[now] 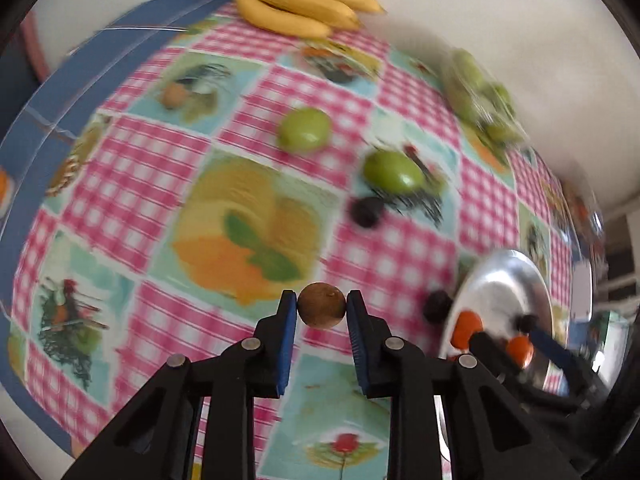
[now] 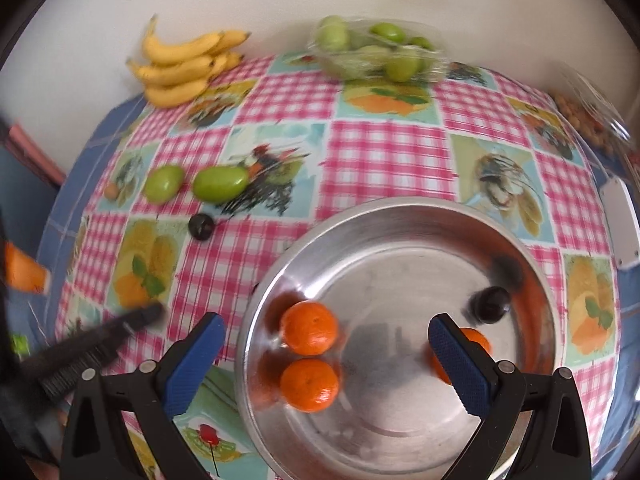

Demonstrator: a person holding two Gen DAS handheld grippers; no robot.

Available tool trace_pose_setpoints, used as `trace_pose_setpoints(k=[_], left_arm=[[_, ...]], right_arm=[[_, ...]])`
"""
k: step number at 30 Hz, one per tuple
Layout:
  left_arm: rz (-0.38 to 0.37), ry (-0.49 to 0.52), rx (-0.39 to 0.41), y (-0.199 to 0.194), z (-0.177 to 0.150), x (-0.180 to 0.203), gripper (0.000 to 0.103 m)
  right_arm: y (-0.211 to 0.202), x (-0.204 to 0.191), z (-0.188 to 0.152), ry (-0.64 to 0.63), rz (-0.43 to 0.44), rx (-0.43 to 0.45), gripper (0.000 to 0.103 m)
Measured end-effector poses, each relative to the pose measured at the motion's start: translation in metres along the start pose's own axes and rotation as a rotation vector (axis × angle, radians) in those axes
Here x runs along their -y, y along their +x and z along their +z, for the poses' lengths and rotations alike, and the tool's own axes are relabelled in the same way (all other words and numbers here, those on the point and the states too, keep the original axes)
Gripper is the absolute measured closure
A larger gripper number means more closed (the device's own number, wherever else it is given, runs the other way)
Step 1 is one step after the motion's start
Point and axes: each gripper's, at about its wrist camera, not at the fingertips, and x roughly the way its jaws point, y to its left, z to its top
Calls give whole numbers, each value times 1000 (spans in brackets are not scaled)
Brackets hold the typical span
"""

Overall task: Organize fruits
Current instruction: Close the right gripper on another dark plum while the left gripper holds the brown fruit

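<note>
A small brown round fruit (image 1: 321, 306), possibly a longan, is pinched between the pads of the left gripper (image 1: 322, 307); its jaws are pressed against the fruit's two sides, near the tips, so the fruit stays visible and can be dropped cleanly. It appears to be held clear of the chequered tablecloth (image 1: 256, 148) on the bench, though the blur makes the gap hard to judge.

The right gripper (image 2: 325, 334) is held over the steel bowl (image 2: 532, 264) with its jaws spread wide and nothing between them. The pose is judged to fit a fruit just dropped or a reach not yet begun.

In the bowl, three mandarins are seen: two (image 2: 309, 327) (image 2: 309, 385) touching on the left and one (image 2: 474, 350) partly hidden behind the right finger, with a dark plum-like fruit (image 2: 489, 304) beside it.

Still loose on the cloth are two green fruits (image 2: 163, 183) (image 2: 221, 183), a dark fruit (image 2: 201, 227) and a small brown one (image 2: 111, 191). Bananas (image 2: 182, 68) and a clear tray of green fruit (image 2: 376, 52) are set against the wall, presumably already sorted.

The held fruit is judged to be bound for a container; which one cannot be told.
</note>
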Motion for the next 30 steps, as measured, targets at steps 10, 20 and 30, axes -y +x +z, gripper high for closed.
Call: trace_pose_setpoints(k=[10, 20, 30], left_arm=[[-24, -13, -5, -1, 4, -12, 77], [-24, -8, -10, 1, 2, -10, 77], [-18, 1, -18, 2, 2, -7, 77]], right_arm=[[25, -27, -9, -132, -108, -59, 0], [26, -18, -10, -124, -121, -73, 0], [25, 6, -5, -37, -137, -77, 0]])
